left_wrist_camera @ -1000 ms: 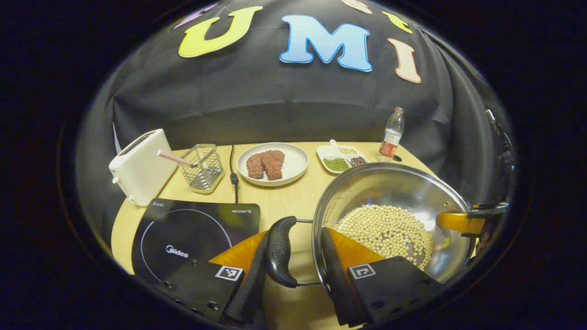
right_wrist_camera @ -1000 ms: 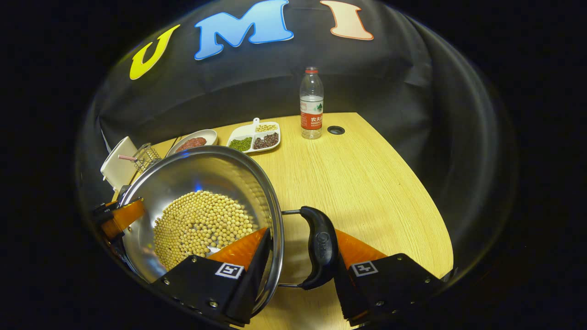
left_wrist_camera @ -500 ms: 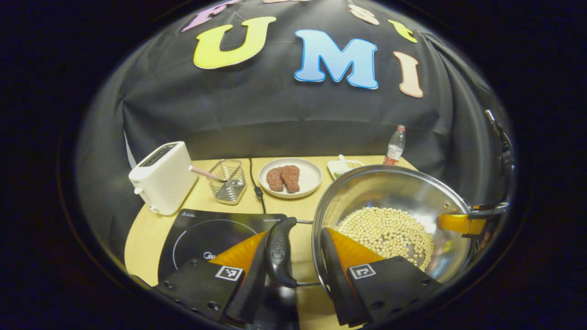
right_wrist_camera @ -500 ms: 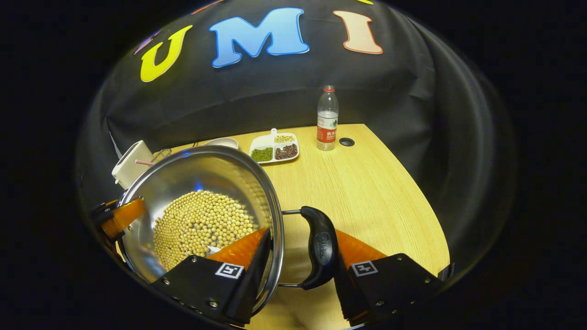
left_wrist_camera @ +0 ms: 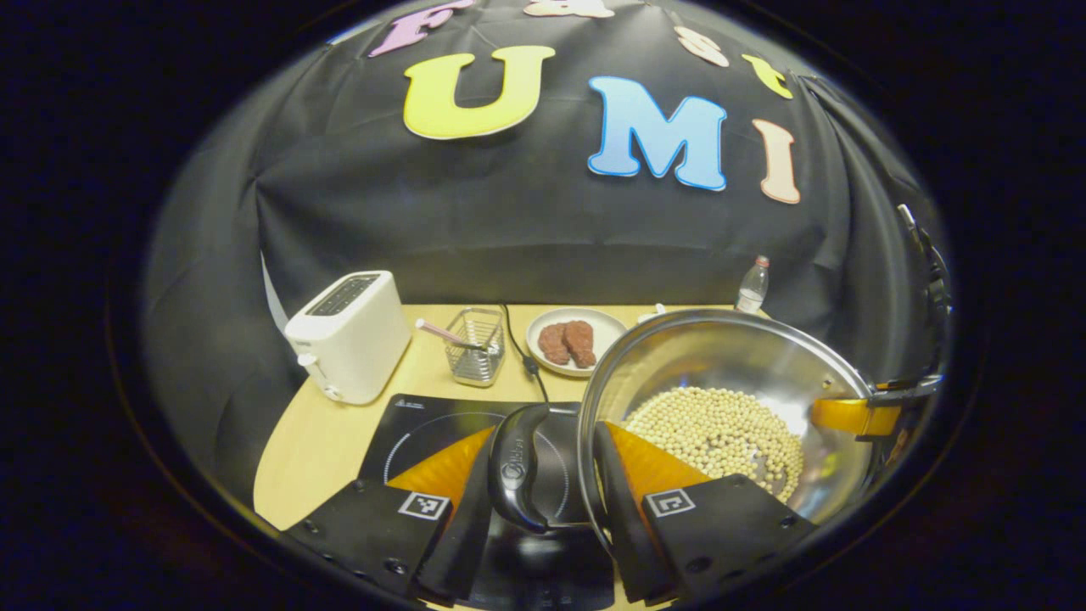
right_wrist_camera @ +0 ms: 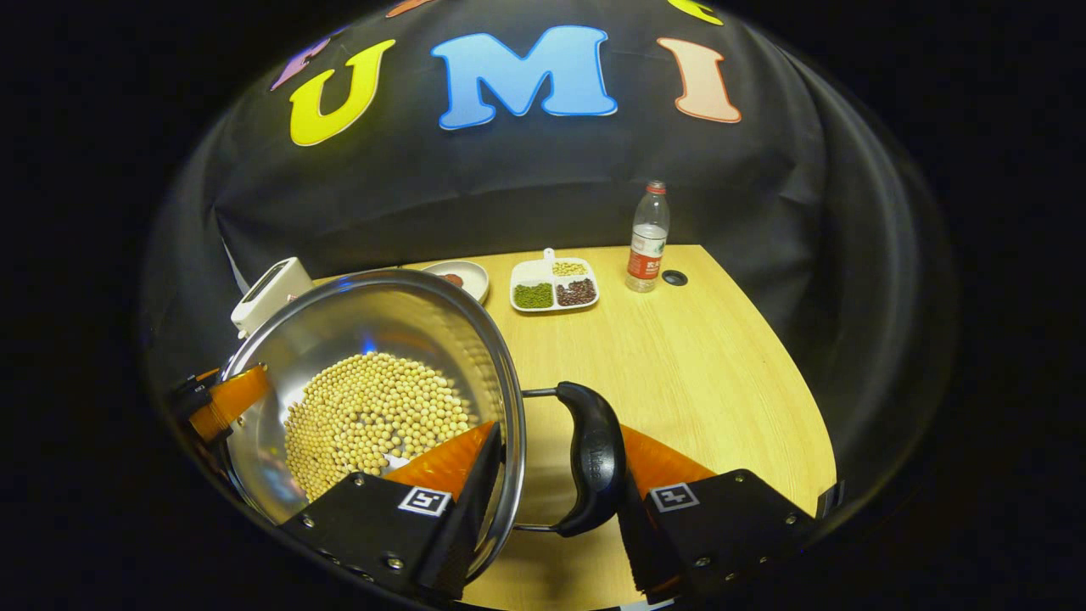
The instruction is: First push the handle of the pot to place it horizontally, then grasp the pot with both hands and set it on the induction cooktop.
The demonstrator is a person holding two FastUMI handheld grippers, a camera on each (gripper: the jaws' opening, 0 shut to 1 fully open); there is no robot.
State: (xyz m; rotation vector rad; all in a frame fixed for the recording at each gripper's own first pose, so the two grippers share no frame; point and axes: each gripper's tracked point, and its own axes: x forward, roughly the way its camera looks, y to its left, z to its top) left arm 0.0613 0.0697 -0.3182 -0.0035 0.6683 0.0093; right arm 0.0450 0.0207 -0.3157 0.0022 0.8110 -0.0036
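Left gripper view: the left hand-held gripper (left_wrist_camera: 543, 475) sits at bottom centre, its two fingers closed on the pot's near side. One finger lies outside the black loop handle (left_wrist_camera: 517, 467); the other lies inside the steel rim, so handle and rim are clamped between them. The pot (left_wrist_camera: 721, 356) fills the lower right of the frame and holds a layer of pale soybeans (left_wrist_camera: 721, 428). It is carried partly above the induction cooktop (left_wrist_camera: 424, 424), whose black glass shows at lower centre under the handle; whether the pot's base touches the glass cannot be told. At the right rim of the pot the right hand-held gripper (left_wrist_camera: 857, 416) shows, one finger lying over the rim.

Behind, on the wooden surface (left_wrist_camera: 314, 441): a white toaster (left_wrist_camera: 349, 335) at left, a wire basket (left_wrist_camera: 475, 344) just right of it, a plate of meat (left_wrist_camera: 570, 341) at centre, and a water bottle (left_wrist_camera: 752, 287) at upper right, beyond the pot.

Right gripper view: the right hand-held gripper (right_wrist_camera: 551, 475), at bottom centre, grips the opposite handle (right_wrist_camera: 594, 458) and rim in the same way, one finger inside the pot (right_wrist_camera: 373, 322), one outside the handle. The pot occupies the lower left. The left hand-held gripper's finger (right_wrist_camera: 225, 399) shows at its far left rim. Further back stand a divided dish of beans (right_wrist_camera: 553, 284) and the water bottle (right_wrist_camera: 647, 238), well apart from the pot.
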